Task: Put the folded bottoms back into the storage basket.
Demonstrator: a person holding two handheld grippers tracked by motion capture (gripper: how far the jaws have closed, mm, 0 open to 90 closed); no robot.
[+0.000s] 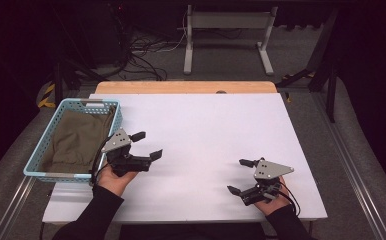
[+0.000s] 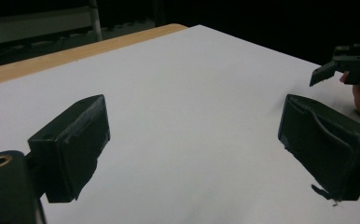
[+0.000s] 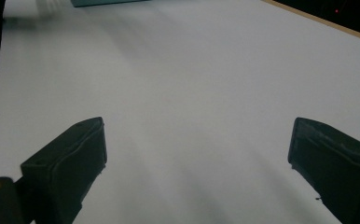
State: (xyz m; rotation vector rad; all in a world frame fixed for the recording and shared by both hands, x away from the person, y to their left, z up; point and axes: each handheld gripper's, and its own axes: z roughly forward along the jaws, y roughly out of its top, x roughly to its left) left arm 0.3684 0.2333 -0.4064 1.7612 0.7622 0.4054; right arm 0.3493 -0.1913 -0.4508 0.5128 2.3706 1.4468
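Tongs number two, left tongs (image 1: 147, 145) and right tongs (image 1: 240, 176), both spread apart; one basket (image 1: 41, 150) holds seemingly one olive cloth (image 1: 76, 140).

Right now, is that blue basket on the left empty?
No, the blue basket at the table's left edge holds a folded olive-green cloth that covers most of its bottom.

The high view looks down and forward over the white table (image 1: 206, 130), while both gripper views skim that same surface close-up from opposite sides.

Lab: floor cables (image 1: 141, 55), white-covered test table (image 1: 206, 130)
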